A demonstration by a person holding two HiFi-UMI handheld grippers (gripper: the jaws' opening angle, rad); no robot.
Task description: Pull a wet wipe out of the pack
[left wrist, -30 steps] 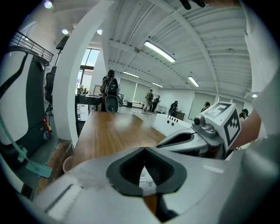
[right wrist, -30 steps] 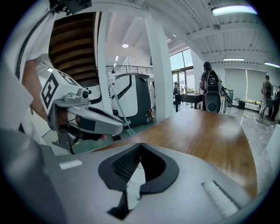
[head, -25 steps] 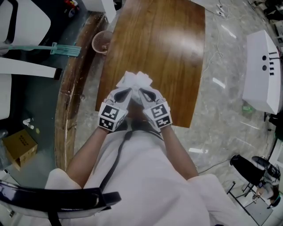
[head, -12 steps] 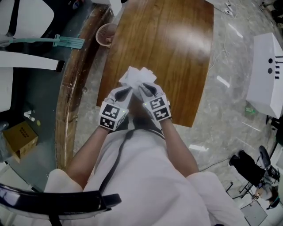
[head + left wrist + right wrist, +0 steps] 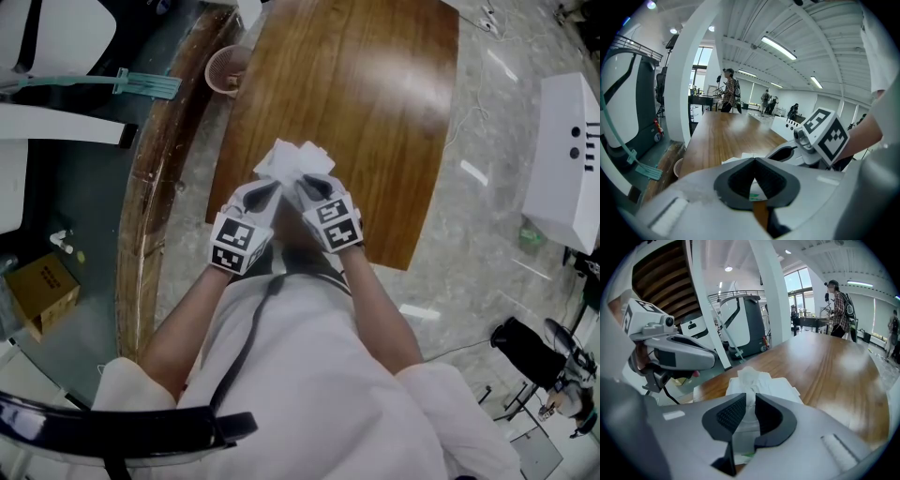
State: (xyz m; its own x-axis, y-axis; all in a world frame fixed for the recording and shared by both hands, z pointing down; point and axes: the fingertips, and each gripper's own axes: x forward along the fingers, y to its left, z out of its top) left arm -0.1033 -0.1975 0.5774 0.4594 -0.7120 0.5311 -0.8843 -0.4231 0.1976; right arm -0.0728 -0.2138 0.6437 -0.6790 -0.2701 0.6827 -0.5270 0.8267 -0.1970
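Observation:
In the head view both grippers meet over the near edge of the wooden table, at a white wet wipe pack. My left gripper is shut, pinching the pack's near edge; white film with green print shows between its pads. My right gripper is shut on a crumpled white wet wipe that stands up out of the pack and runs between its pads. The left gripper shows at the left in the right gripper view, and the right gripper shows at the right in the left gripper view.
A pink mesh bin stands on the floor by the table's far left corner. There is a cardboard box on the floor at the left and a white cabinet at the right. A person stands beyond the table's far end.
Both grippers stay pressed together at the pack; they and the pack have barely shifted in the view.

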